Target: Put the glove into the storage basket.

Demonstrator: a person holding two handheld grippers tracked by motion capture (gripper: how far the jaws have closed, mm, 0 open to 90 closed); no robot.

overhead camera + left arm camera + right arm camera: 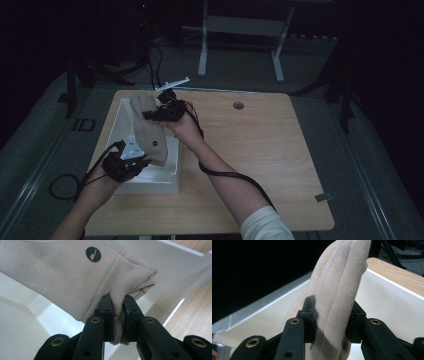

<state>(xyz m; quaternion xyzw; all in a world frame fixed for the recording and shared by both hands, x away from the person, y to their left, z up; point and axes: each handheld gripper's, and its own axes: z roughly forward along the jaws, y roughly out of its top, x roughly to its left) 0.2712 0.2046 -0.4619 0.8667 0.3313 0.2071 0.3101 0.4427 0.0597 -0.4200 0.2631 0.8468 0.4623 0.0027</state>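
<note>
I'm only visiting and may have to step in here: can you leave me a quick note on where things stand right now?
Left gripper: shut on the cuff end of the beige glove.
Right gripper: shut on the glove's finger end.
The glove is held stretched between the two, above the white tray at the left of the wooden table.
Done: glove picked up and held at both ends.
Left: probably lowering it into the tray and letting go; I can't tell whether it is going in or coming out.
</note>
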